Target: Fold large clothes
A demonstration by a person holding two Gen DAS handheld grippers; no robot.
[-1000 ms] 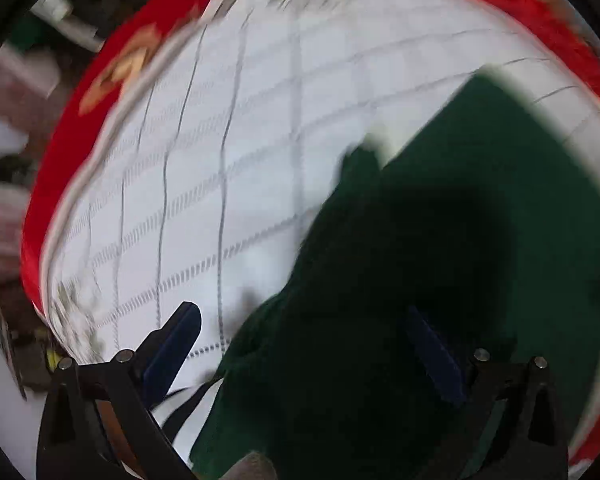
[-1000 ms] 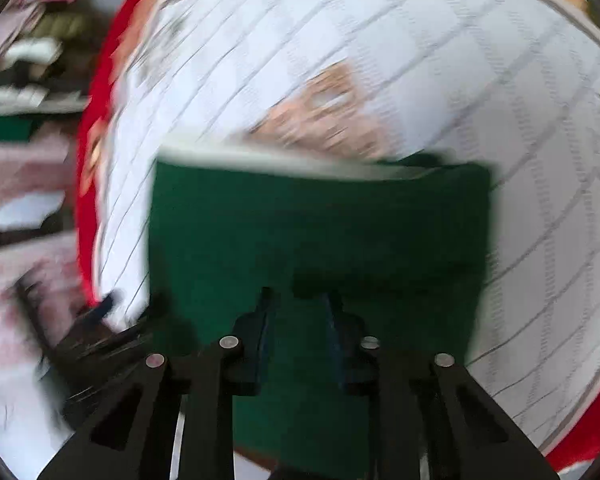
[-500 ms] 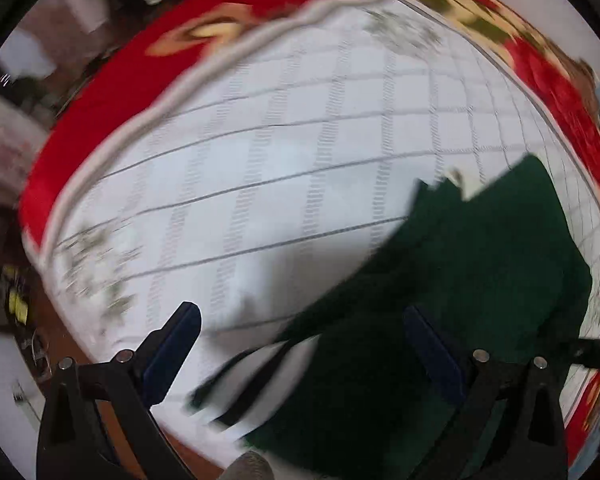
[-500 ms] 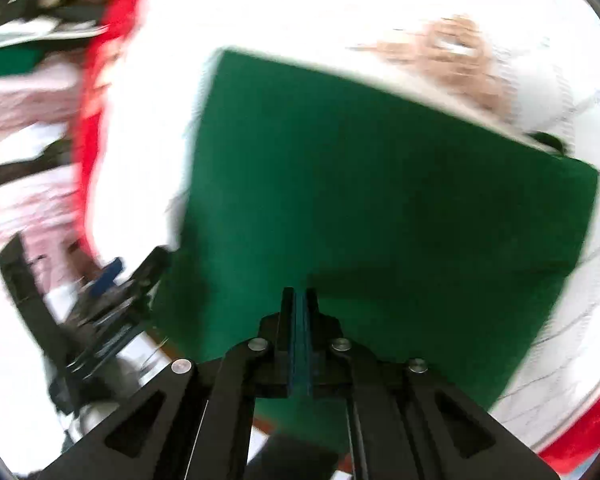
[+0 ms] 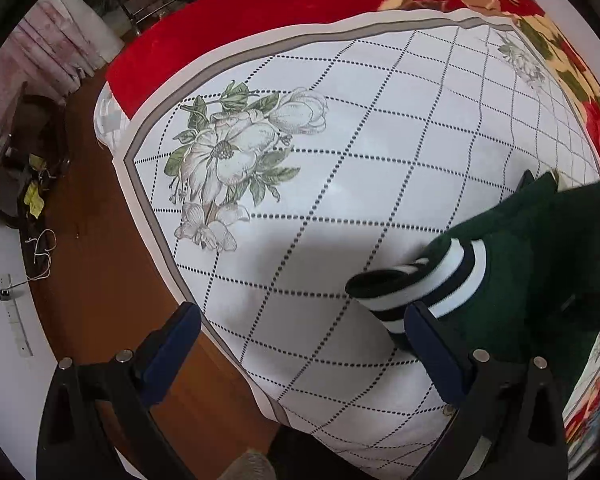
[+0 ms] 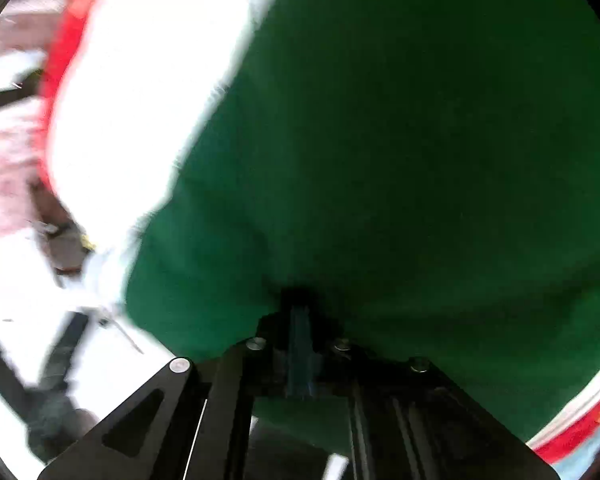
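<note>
The green garment [image 6: 400, 152] fills the right wrist frame, its edge pinched in the clenched right hand-held gripper [image 6: 300, 320]. In the left wrist frame, the left hand-held gripper [image 5: 300, 340] hangs released over the bed [image 5: 340, 160], the garment's striped cuff [image 5: 432, 280] just beside its lower-right finger.

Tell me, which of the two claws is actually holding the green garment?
The right claw: its jaws are pinched shut on the green garment. The left claw stands wide open, empty, over the white quilt.

The left black two-finger gripper [image 5: 302, 350] has angular matte-black arms with triangular cut-outs, round silver screw heads along their upper edges, and dark-blue pads [image 5: 172, 350] on the inner finger faces. The right black gripper [image 6: 300, 344] shows the same frame, silver screws and blue pads.
</note>
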